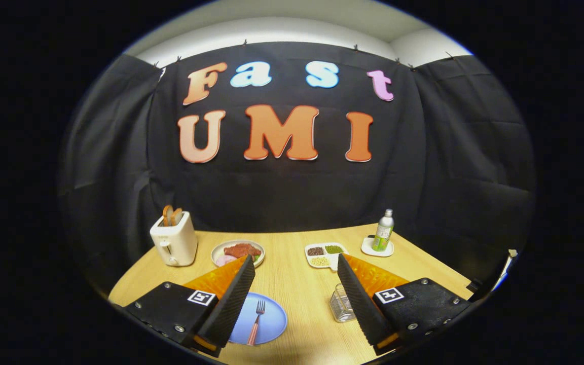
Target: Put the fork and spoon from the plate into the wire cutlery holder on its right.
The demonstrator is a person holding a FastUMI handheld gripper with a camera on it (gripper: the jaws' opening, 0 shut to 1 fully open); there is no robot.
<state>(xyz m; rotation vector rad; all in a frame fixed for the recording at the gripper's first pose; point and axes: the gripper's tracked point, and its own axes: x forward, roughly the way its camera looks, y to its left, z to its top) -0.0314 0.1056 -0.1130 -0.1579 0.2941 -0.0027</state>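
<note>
A blue plate (271,324) lies on the wooden table just inside my left finger, partly hidden by it. On the plate rests a fork (257,322) with a pink handle, tines pointing away from me. No spoon can be made out. The wire cutlery holder (341,304) stands to the plate's right, half hidden behind my right finger. My gripper (296,266) hangs above the table, open wide, with nothing between its fingers; plate and holder both sit low between them.
Beyond the fingers stand a white toaster (174,242) with bread slices, a plate of food (238,252), a divided white dish (324,254) of grains, and a green bottle (384,231) on a white coaster. The table's far edge meets the black cloth wall.
</note>
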